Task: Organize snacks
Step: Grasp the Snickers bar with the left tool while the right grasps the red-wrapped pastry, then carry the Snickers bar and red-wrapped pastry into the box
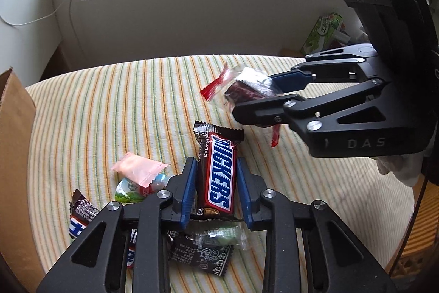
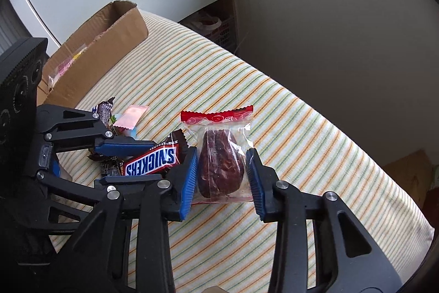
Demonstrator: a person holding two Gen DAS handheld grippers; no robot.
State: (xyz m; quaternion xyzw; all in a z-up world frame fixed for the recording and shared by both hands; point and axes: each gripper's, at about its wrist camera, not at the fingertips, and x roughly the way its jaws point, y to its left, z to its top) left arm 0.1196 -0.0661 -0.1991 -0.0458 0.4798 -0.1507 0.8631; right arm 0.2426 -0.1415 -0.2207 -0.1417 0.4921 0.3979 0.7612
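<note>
Gripping a Snickers bar [image 1: 218, 172], the left gripper [image 1: 216, 184] is sitting nearly closed, both blue pads pressing the wrapper's long sides. Landmark: this bar, lying on the striped surface [image 1: 109, 106]. Just left of it, a pink sachet [image 1: 137, 169] is resting on a green-and-white packet [image 1: 127, 190]. Below the bar, under the gripper, a clear-wrapped green candy [image 1: 225, 236] and a dark patterned wrapper [image 1: 203, 256] are lying, with a second Snickers bar [image 1: 79, 216] further left. A cardboard box [image 2: 109, 45] is standing well left of the bar, at the surface's edge.

Up and right of the bar, the right gripper [image 2: 222, 175] is bracketing a clear packet of dark red meat [image 2: 221, 161] with a red top seal. In the right wrist view its left pad is touching the packet; whether the right pad is pressing cannot be told. In the left wrist view the packet appears pinched, and blurred.
</note>
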